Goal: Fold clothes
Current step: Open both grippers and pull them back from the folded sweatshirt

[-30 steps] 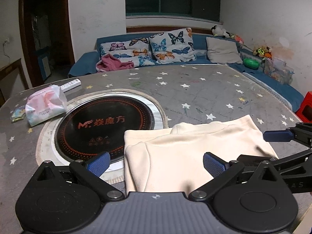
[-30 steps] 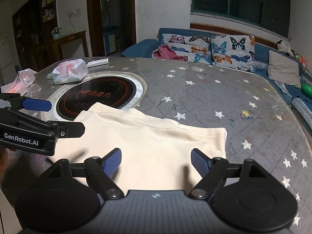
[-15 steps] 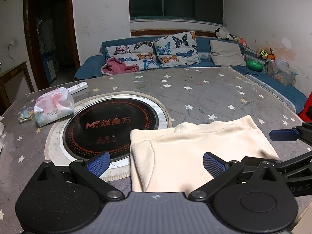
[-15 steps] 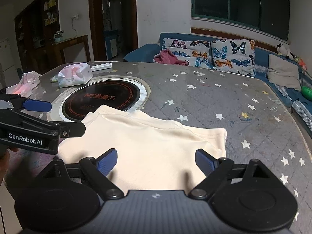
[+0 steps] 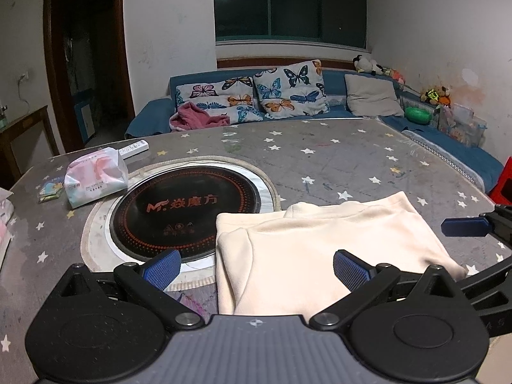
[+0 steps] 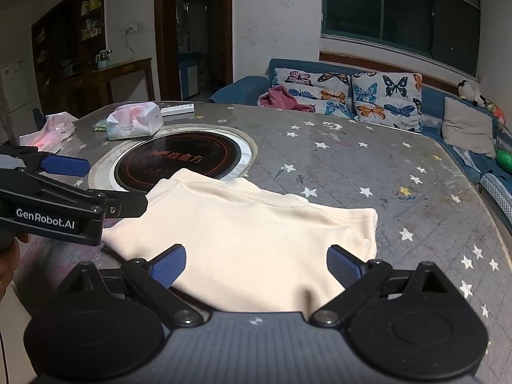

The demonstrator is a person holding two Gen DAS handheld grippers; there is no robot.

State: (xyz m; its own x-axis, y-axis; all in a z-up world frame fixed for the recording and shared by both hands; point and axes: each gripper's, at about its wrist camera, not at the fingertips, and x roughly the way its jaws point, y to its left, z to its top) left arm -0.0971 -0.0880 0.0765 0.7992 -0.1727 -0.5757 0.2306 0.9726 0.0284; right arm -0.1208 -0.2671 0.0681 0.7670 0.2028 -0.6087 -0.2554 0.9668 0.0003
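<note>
By the left edge of the tabletop (image 5: 336, 160) we see a pack of tissues (image 5: 96, 179). Next to it is a round black cooker plate (image 5: 188, 211) set into the top. A folded cream top (image 5: 320, 252) lies flat near the front edge, and its back left corner lies over the plate's rim. Our left gripper (image 5: 256, 270) is above the cream top's left side with its fingers wide apart, holding nothing. Our right gripper (image 6: 256, 264) is above the right side. Its fingers are opening, with the cream top lying under them, not pinched.
</note>
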